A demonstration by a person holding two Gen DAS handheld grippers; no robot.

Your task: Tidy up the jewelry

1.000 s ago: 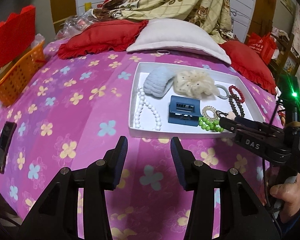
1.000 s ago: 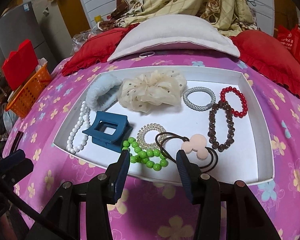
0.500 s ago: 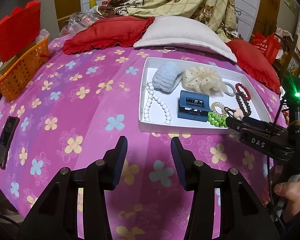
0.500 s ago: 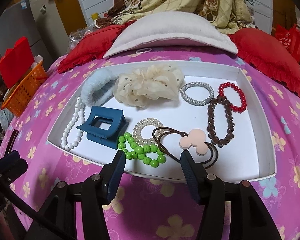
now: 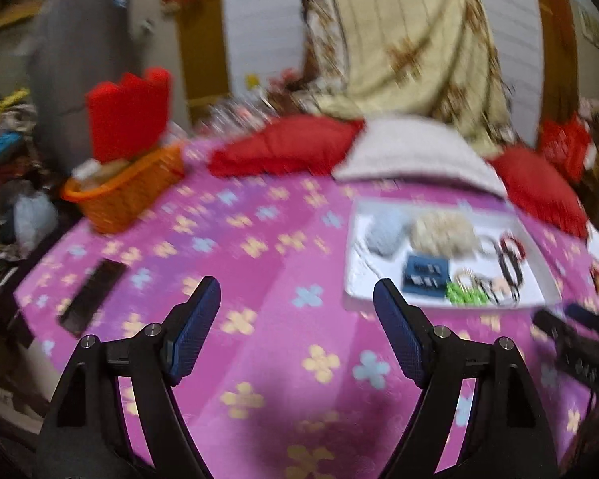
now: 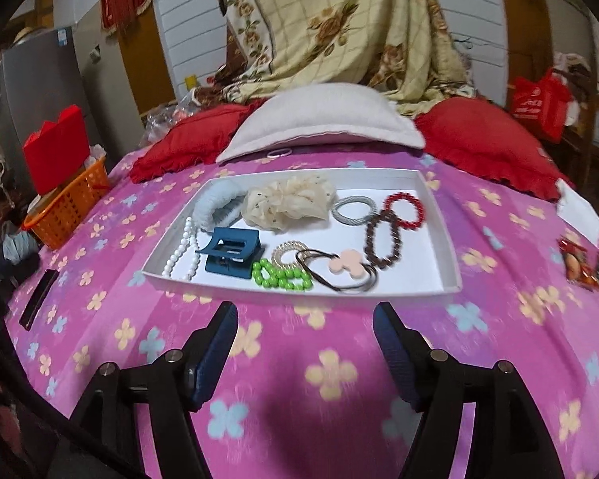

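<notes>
A white tray [image 6: 439, 215] lies on the pink flowered bedspread and holds jewelry: a white bead necklace [image 6: 179, 253], a blue claw clip [image 6: 229, 253], a green bead bracelet [image 6: 281, 275], a cream scrunchie [image 6: 289, 201], a brown bead bracelet [image 6: 381, 239] and a red bead bracelet [image 6: 405, 209]. My right gripper [image 6: 305, 319] hovers short of the tray's near rim, its jaws opening with nothing between them. The left wrist view is blurred; there the tray [image 5: 355, 283] lies to the right. My left gripper [image 5: 297, 297] is over bare bedspread, jaws opening and empty.
An orange basket [image 6: 66, 213] with a red box stands at the bed's left edge. A black flat device [image 6: 40, 299] lies near it. Red cushions [image 6: 487, 139] and a white pillow [image 6: 323, 119] line the far side. Small packets [image 6: 587, 267] lie at the right.
Both grippers have pulled back and up from the tray, so it looks smaller and farther. Both pairs of jaws have spread wider. The left view has swung left and blurred.
</notes>
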